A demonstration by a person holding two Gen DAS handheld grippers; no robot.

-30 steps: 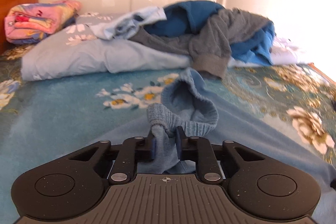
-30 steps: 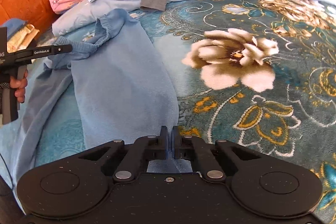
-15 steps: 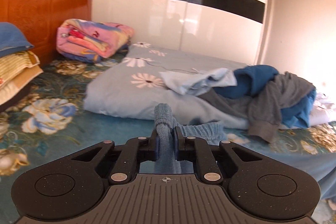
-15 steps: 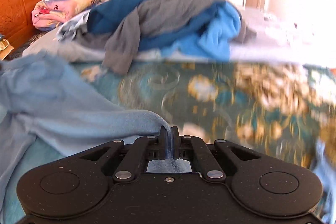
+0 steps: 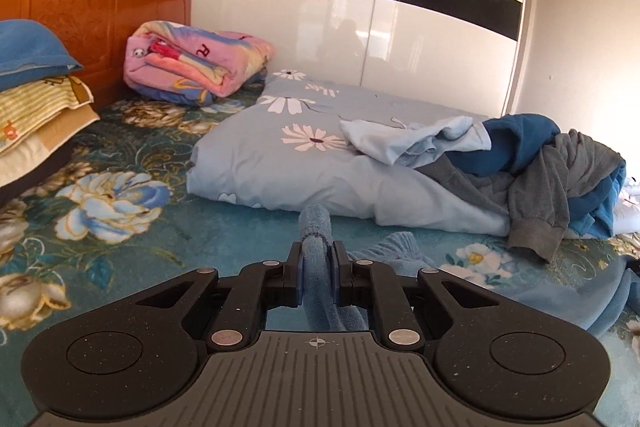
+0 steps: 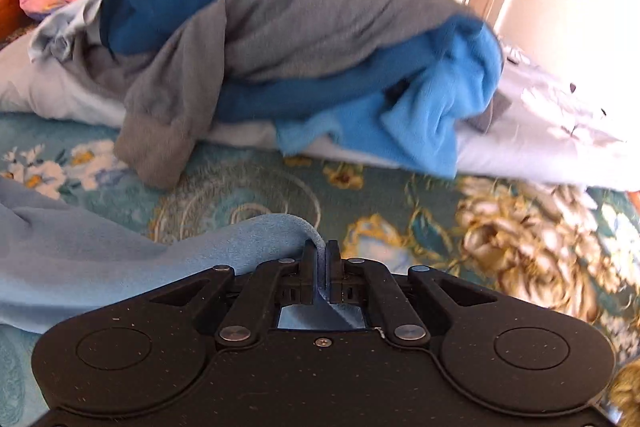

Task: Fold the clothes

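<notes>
A light blue garment [image 5: 404,259] lies spread on the floral bedspread [image 5: 112,199]. My left gripper [image 5: 317,259] is shut on a bunched, ribbed end of it, which sticks up between the jaws. My right gripper [image 6: 321,259] is shut on another edge of the same light blue garment [image 6: 100,259], which trails off to the left over the bedspread [image 6: 400,211]. Both grippers hold the cloth lifted a little above the bed.
A pile of unfolded clothes, grey [image 5: 560,179], dark blue [image 5: 516,139] and bright blue [image 6: 432,107], lies on a grey daisy-print duvet [image 5: 280,155]. A folded pink blanket [image 5: 192,67] sits by the wooden headboard [image 5: 80,7]. Stacked pillows [image 5: 32,99] are at the left. White wardrobe behind.
Both grippers have lifted and tilted up with the light blue garment and moved toward the clothes pile. The garment has come up off the bedspread and bunched.
</notes>
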